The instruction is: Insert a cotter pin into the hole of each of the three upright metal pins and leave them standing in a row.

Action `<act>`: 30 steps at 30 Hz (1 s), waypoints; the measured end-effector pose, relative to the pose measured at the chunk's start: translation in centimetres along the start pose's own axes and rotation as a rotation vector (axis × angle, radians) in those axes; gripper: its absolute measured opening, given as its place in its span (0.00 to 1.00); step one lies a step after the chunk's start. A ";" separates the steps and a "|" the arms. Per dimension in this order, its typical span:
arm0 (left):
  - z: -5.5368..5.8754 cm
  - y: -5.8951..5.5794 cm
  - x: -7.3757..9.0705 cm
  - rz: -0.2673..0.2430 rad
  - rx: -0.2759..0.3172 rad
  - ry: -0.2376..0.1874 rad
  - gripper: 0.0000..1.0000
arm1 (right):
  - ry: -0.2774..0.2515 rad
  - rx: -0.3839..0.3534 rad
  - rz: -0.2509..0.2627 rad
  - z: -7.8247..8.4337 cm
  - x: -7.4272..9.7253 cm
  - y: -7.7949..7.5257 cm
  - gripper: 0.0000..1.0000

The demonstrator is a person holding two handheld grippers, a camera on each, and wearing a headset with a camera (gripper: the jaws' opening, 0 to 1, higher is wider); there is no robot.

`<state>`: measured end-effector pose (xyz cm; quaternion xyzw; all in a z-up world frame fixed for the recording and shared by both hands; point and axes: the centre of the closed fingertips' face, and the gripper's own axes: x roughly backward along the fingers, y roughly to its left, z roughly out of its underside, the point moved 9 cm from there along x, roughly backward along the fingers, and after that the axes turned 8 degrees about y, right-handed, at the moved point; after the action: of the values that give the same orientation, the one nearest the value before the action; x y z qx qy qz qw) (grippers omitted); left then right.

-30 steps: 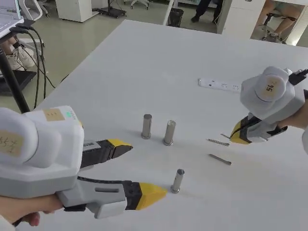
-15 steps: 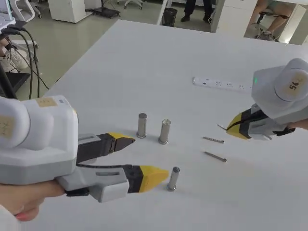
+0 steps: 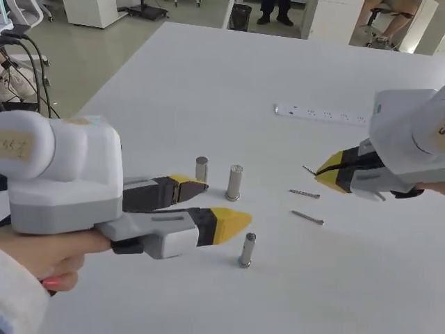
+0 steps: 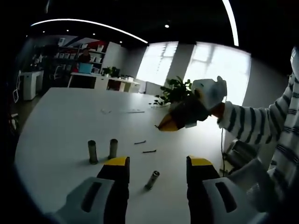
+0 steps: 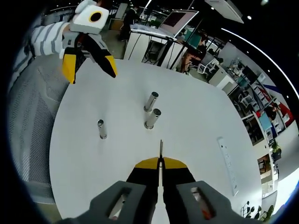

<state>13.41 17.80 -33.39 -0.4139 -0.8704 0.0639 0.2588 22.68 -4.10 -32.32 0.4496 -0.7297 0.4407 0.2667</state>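
1. Cotter pin (image 5: 160, 148) is clamped in the right gripper (image 5: 160, 161), above the bench (image 3: 208, 83).
2. Two more cotter pins (image 3: 306, 218) lie right of three upright metal pins (image 3: 234, 182), away from the bench's edges.
3. Left gripper (image 3: 226, 204): jaws apart.

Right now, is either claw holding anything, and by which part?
The right claw is shut on a cotter pin, gripping one end so the rest pokes forward past the tips. The left claw is open and holds nothing.
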 end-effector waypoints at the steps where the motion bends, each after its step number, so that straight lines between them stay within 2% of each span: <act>1: -0.1 -0.1 -0.1 0.005 0.005 -0.005 0.45 | -0.003 -0.002 0.007 0.0 0.0 0.3 0.00; 7: -0.2 0.0 -0.5 0.009 0.023 -0.007 0.43 | -0.036 -0.011 0.053 -0.2 0.3 0.8 0.00; 12: -0.4 0.0 -0.9 0.009 0.048 -0.017 0.36 | -0.066 -0.016 0.062 -0.1 0.6 2.2 0.00; 17: -0.7 -0.1 -1.5 0.021 0.056 -0.031 0.36 | -0.075 -0.008 0.090 0.0 0.6 3.0 0.00; 18: -0.7 -0.1 -1.5 0.021 0.055 -0.032 0.36 | -0.090 -0.009 0.128 -0.2 0.8 3.0 0.00; 21: -0.9 -0.1 -2.0 0.028 0.070 -0.040 0.35 | -0.105 -0.013 0.140 -0.6 1.1 3.7 0.00; 30: -1.3 -0.5 -2.8 0.055 0.098 -0.058 0.30 | -0.125 0.045 0.211 -2.2 2.0 5.2 0.00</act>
<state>15.21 15.23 -33.19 -0.4223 -0.8616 0.1256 0.2519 17.15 -1.95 -31.87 0.4027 -0.7782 0.4535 0.1628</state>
